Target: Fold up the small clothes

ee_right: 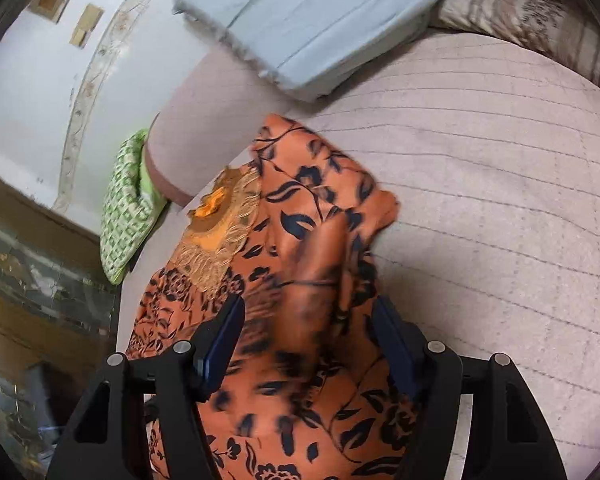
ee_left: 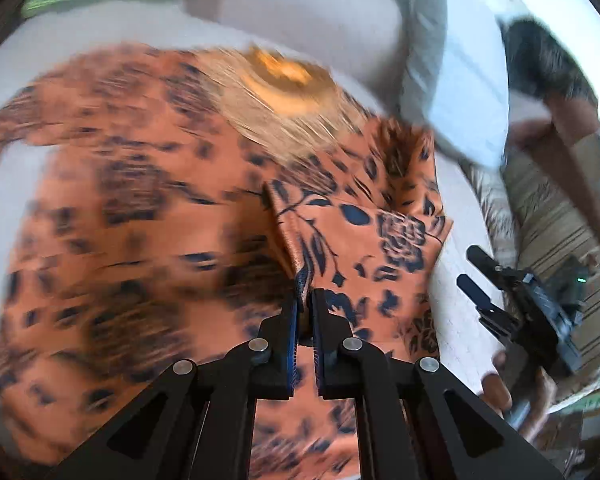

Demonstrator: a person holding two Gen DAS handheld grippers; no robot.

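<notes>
two grippers were on this one garment. my left gripper [ee_left: 305, 296] was clamped on a fold of the orange floral garment [ee_left: 140, 208], its blue pads pinched together on the cloth and raising that edge, i judged so the flap could be carried over the rest. the garment lay spread on the bed [ee_right: 480, 200], near its left edge, with the embroidered neckline [ee_right: 216, 220] toward the far end. my right gripper [ee_right: 306, 340] hung over the raised flap with its jaws apart, the cloth between them but the pads not pressing; i judged it was waiting to steady or take the fold. around it, a green patterned cloth [ee_right: 126, 208] hung off the left edge, a folded pale blue sheet [ee_right: 312, 24] lay at the far edge and a striped pillow [ee_right: 540, 12] at the far right corner, none in the way.
</notes>
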